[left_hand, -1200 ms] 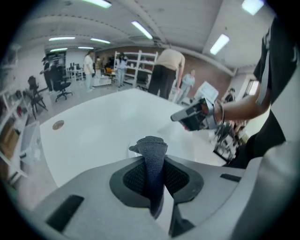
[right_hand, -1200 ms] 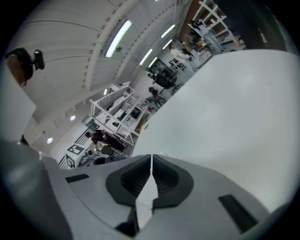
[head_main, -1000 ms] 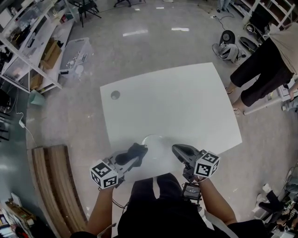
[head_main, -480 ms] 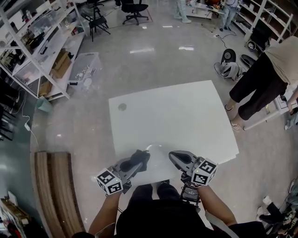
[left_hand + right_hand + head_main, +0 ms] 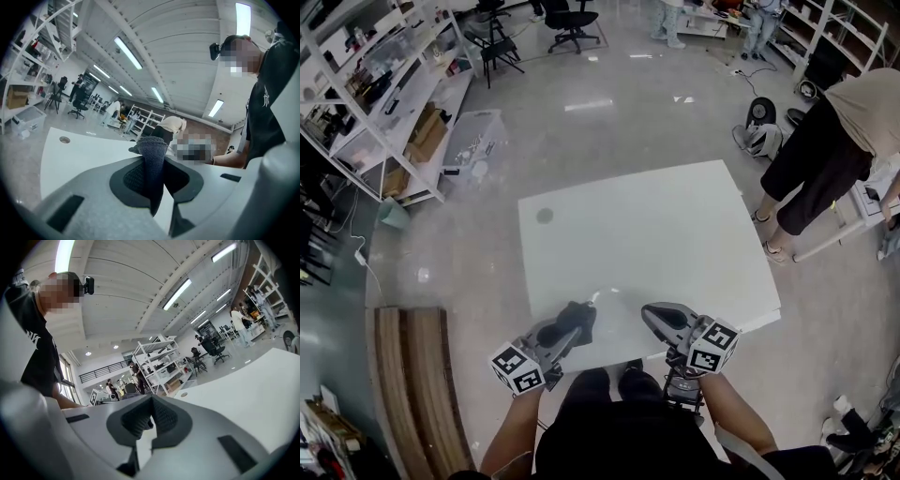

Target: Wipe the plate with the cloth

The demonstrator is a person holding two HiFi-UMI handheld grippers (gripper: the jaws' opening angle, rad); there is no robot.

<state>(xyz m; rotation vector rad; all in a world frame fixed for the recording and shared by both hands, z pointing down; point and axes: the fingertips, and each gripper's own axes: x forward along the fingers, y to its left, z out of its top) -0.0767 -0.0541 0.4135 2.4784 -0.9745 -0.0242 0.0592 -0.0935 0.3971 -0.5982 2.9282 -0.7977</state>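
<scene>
Your left gripper [image 5: 151,161] pinches the dark cloth [image 5: 153,145] tight between its fingers, and the cloth sticks up past the tips. Your right gripper [image 5: 151,400] has its fingers pressed together with nothing in them. Between the two grippers, low in the middle of the head view, the plate [image 5: 615,317] lies on the white table [image 5: 656,225] (it is faint and hard to see). A person [image 5: 825,131] stands at the upper right, past the table's corner.
</scene>
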